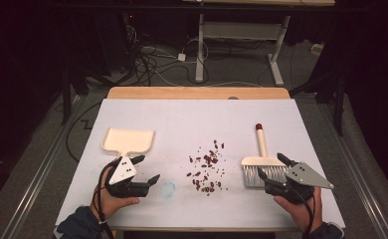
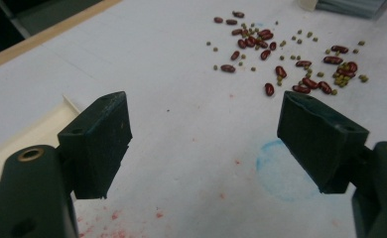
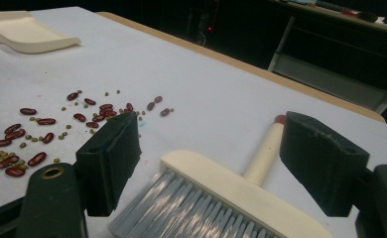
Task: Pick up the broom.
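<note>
On the white worktop [image 1: 192,119], the left gripper [image 1: 141,171] rests just beside the handle of the cream dustpan [image 1: 129,141], its fingers [image 2: 98,141] spread wide with nothing between them. The right gripper [image 1: 272,167] has its fingers [image 3: 324,158] wide either side of the brush [image 1: 261,163], not touching it. Red and green beans [image 1: 206,169] lie scattered between the two tools.

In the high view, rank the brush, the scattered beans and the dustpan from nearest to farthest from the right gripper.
Measured from the right gripper:
1. Brush: right at the open jaws, bristles toward the person, handle pointing away.
2. Scattered beans: mid-table, to its left.
3. Dustpan: far left, beside the left gripper.
</note>
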`<state>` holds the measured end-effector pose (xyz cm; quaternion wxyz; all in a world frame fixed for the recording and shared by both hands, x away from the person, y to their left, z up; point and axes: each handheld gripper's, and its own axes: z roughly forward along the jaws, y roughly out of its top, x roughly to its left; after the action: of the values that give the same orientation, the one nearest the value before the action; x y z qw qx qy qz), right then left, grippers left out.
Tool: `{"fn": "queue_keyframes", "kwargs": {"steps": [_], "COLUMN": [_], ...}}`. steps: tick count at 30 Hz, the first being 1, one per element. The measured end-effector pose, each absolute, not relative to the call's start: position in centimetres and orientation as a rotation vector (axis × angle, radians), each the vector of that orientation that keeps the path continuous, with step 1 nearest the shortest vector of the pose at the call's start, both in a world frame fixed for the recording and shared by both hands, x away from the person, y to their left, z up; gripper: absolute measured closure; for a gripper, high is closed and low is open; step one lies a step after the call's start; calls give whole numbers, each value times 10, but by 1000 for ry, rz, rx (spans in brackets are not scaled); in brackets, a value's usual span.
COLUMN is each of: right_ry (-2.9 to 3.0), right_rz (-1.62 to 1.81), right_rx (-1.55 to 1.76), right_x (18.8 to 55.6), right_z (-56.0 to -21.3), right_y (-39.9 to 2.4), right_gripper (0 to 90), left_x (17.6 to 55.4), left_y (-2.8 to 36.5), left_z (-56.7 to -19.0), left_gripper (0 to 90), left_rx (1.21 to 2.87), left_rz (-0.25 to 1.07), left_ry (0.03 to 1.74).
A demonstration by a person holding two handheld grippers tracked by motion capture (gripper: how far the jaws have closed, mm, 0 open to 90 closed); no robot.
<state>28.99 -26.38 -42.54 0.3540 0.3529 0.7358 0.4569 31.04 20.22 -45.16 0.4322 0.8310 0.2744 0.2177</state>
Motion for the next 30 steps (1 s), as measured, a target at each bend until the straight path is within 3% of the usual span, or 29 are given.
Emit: {"fn": "queue_keyframes", "kwargs": {"steps": [14, 23, 26, 30], "right_ry": [1918, 2028, 2073, 2097], "right_rz": [1023, 851, 746, 688], "right_rx": [1069, 1280, 1385, 1496], "right_x": [316, 384, 416, 440], "right_z": [-415, -405, -414, -430], "right_y": [-270, -273, -269, -263], "right_gripper": [218, 272, 349, 357], "left_x": [308, 310, 310, 309], "left_y": [199, 194, 192, 193], "left_z": [-455, -457, -459, -460], "left_gripper": [211, 211, 212, 212], "left_rx": [2117, 2144, 2166, 2175], "left_rz": [536, 526, 524, 524], "left_ry": [652, 638, 630, 629]}}
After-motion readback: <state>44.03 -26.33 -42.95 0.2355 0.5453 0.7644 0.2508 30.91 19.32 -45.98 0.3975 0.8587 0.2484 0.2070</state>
